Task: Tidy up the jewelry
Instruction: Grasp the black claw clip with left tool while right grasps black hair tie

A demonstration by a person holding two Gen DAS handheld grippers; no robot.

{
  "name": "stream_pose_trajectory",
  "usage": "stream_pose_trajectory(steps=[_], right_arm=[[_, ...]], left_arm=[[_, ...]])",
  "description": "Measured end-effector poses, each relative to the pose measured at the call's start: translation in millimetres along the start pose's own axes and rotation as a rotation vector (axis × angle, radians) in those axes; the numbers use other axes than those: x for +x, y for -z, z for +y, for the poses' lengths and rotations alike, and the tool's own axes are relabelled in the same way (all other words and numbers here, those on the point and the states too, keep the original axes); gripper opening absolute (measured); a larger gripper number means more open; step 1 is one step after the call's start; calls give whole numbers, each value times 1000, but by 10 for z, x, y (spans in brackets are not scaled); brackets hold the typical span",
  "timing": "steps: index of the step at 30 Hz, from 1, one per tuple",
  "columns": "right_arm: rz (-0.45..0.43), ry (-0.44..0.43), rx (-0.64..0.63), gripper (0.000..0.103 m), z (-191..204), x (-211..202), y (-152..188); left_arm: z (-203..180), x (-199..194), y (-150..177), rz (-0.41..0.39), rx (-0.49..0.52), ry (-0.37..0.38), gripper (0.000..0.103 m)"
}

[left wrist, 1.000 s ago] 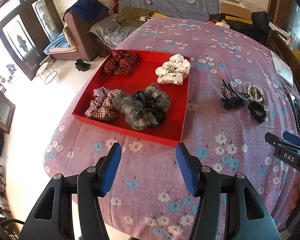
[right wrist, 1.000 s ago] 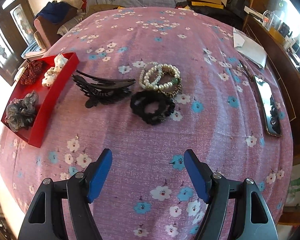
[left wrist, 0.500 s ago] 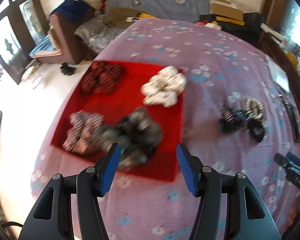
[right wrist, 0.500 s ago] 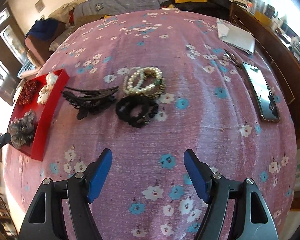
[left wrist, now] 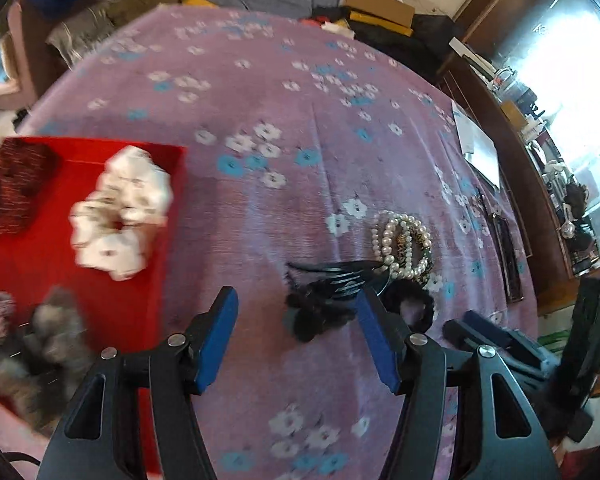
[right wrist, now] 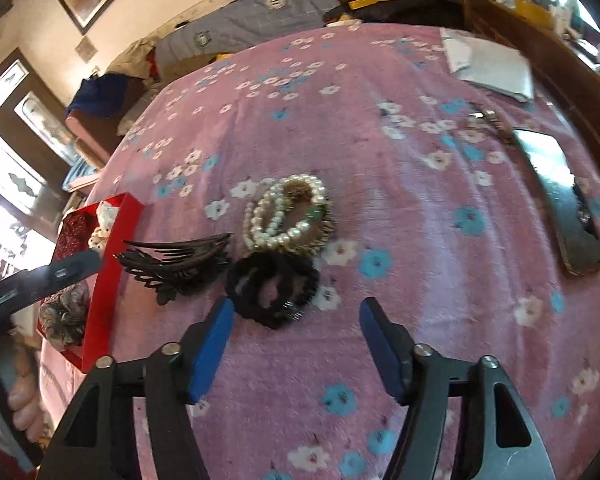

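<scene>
The left tongs (left wrist: 296, 340) stand open with nothing between the blue pads, hanging above the pink flowered cloth (left wrist: 284, 92) that covers the bench. Just beyond their right pad lies a black hair comb (left wrist: 332, 276) with a dark feathery trim, and past it a stack of pearl bracelets (left wrist: 402, 244) beside a black scrunchie (left wrist: 410, 306), part of which the pad hides. To the left sits a red tray (left wrist: 112, 308) holding a white scrunchie (left wrist: 118, 216), a dark red scrunchie (left wrist: 14, 184) at its far corner and a grey scrunchie (left wrist: 40, 356) at its near end, all three blurred. The right tongs (right wrist: 294, 346) are open too, their jaws having just been closing with nothing between them; they hover over the cloth close to the black scrunchie (right wrist: 272, 286), whose near edge sits between the pad tips without touching them. The pearl bracelets (right wrist: 288, 214) touch the far side of that scrunchie, and the hair comb (right wrist: 172, 260) lies just to its left, near the wall of the red tray (right wrist: 108, 280). One black arm of the left tongs crosses the tray in the right view. A dark mirror (right wrist: 560, 196) lies well apart near the right edge of the bench, with a folded white paper (right wrist: 488, 66) farther back
</scene>
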State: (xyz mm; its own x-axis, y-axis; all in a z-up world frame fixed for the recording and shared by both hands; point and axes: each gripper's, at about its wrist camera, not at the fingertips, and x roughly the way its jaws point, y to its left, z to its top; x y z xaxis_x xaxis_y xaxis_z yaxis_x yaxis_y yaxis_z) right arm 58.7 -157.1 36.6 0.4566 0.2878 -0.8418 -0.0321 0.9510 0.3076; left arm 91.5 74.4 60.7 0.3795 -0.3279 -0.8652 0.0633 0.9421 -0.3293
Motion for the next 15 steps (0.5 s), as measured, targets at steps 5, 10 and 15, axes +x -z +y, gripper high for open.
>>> stream_pose_trajectory(steps=[5,10,15], right_arm=[[29,11,-16,51,-3,233,-42],[43,-13,-14,34,-34,323,-36],[49,-38,-27,16,-22,327,-35]], left_arm=[[-41,299,-94,40,-6,11,60],[-112,403,-129,51,0,5,36],[-110,360,-121,53,-39,47,12]])
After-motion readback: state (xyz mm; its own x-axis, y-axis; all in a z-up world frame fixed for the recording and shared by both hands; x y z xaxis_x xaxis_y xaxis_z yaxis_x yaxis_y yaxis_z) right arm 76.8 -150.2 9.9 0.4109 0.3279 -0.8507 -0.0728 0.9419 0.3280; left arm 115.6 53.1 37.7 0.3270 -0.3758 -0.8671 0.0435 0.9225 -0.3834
